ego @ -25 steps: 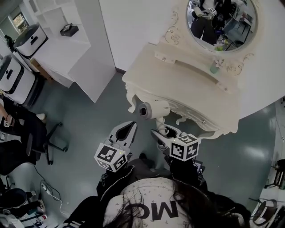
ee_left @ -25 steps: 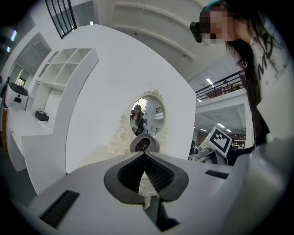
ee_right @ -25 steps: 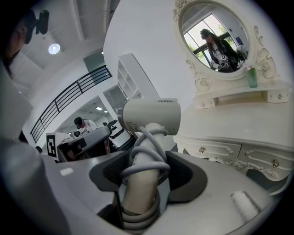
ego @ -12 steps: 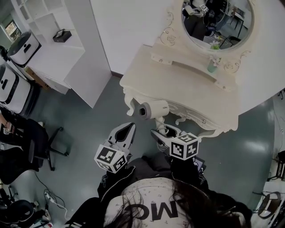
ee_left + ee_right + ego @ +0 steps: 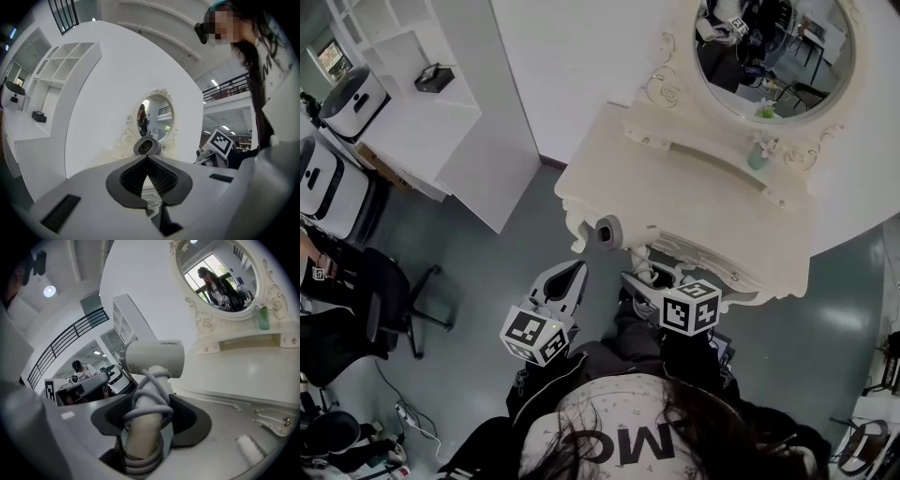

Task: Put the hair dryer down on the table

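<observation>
One hair dryer (image 5: pixel 154 359), print illegible, sits clamped in right tongs (image 5: pixel 147 404); left tongs (image 5: pixel 148 158) closed.

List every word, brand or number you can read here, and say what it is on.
"MC": big letters on the person's top, partly covered by hair.
Small print on the hair dryer barrel: too blurred to read.
Left marker cube and right marker cube: square patterns only, no words.

The hair dryer (image 5: pixel 608 231) hangs just before the table (image 5: pixel 703 187), mirror (image 5: pixel 773 56) at its back.
</observation>
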The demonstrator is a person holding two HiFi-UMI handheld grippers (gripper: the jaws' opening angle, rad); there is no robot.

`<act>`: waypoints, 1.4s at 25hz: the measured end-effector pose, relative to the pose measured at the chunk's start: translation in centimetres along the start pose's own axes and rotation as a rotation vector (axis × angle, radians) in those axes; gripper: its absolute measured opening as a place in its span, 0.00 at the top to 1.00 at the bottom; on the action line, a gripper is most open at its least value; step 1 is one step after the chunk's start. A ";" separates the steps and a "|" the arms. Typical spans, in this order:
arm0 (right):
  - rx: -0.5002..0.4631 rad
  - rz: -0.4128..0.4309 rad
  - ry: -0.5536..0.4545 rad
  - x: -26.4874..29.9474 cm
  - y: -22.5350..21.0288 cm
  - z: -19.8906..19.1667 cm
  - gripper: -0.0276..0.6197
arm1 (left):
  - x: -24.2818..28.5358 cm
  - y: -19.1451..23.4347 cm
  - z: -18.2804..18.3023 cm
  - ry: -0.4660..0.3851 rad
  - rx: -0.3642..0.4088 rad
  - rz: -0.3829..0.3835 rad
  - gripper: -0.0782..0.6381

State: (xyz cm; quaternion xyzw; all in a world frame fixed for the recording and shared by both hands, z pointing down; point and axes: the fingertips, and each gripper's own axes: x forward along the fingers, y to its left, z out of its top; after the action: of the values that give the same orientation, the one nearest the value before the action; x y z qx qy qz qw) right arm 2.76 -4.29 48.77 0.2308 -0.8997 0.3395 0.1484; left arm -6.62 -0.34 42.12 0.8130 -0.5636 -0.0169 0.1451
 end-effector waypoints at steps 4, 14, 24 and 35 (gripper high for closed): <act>-0.005 0.004 0.013 1.9 -2.6 2.5 0.56 | 3.4 1.8 1.1 -0.008 0.004 0.014 0.90; 0.013 0.000 0.035 4.7 -8.9 8.5 0.56 | 11.2 3.8 3.7 0.022 0.008 0.027 0.90; 0.051 -0.002 0.059 5.8 -14.0 10.8 0.56 | 18.3 4.3 4.3 0.062 0.018 0.003 0.90; 0.050 0.008 0.073 6.9 -17.3 12.5 0.56 | 22.2 4.1 4.8 0.079 0.028 0.003 0.90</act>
State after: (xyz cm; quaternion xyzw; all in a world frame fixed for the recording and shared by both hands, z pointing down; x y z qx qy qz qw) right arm 4.49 -26.43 52.04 0.2181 -0.8859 0.3706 0.1740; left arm -3.22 -23.18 41.56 0.8141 -0.5590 0.0235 0.1558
